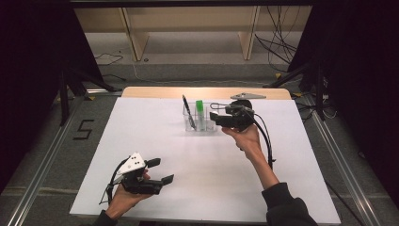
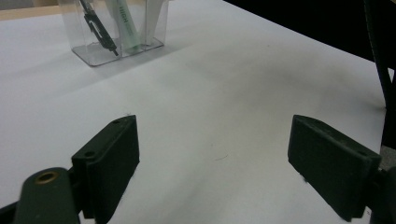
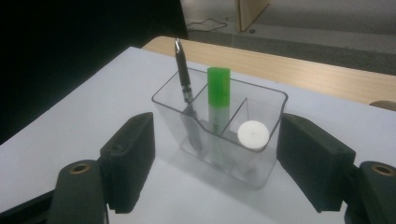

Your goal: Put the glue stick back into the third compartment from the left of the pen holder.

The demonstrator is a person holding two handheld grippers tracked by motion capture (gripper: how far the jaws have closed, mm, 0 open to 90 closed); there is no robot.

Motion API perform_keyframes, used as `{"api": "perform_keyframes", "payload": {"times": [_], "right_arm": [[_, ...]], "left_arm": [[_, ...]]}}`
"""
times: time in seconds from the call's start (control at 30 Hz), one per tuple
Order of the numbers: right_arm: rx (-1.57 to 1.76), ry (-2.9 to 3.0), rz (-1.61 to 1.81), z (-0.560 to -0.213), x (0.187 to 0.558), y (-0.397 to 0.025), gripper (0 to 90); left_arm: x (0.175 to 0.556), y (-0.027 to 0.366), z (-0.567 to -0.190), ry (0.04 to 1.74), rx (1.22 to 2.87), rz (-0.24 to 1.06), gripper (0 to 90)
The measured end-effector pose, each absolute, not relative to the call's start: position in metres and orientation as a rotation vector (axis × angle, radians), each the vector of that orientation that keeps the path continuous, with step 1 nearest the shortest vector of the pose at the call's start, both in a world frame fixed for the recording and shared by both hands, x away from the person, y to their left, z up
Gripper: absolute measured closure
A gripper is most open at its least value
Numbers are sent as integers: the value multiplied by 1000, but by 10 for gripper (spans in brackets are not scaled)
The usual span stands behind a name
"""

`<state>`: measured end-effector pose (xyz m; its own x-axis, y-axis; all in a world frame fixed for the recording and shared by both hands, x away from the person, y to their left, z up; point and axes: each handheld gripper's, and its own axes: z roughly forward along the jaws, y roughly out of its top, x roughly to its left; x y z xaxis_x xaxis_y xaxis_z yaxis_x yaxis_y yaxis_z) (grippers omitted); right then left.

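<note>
Fingers of the right gripper, wide open and empty, flank the clear holder at frame centre, so closing unevenly could tip its pen and green marker over.

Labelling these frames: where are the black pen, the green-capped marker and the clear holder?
black pen (image 3: 183, 74), right gripper view, upper barrel.
green-capped marker (image 3: 218, 86), right gripper view, green cap.
clear holder (image 3: 161, 100), right gripper view, left rim.

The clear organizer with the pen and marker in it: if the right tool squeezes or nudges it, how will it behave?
The clear organizer looks thin-walled and probably light, so a nudge would likely slide it across the white table. Its smooth plastic may slip between the right tool's open jaws. The pen and green marker stand tall above the rim, so tilting could tip it.
</note>
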<state>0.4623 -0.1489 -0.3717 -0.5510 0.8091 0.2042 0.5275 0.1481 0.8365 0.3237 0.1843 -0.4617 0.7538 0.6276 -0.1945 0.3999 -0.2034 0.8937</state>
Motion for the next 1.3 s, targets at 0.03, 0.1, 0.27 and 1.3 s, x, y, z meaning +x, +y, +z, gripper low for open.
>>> {"api": "perform_keyframes", "payload": {"times": [0.03,0.1,0.27,1.3], "right_arm": [[1286,2139,1361,-372,460,-149,283],[1276,2143,1365,-372,456,-151,275],[1245,2159,1390,-372,444,-154,258],[1146,2164,1508,-395,385,-181,212]], "left_arm": [[324,184,-462,798,1828,252,162],[324,184,-462,798,1828,251,161],[324,185,-462,800,1826,247,162],[324,184,-463,798,1833,229,162]]}}
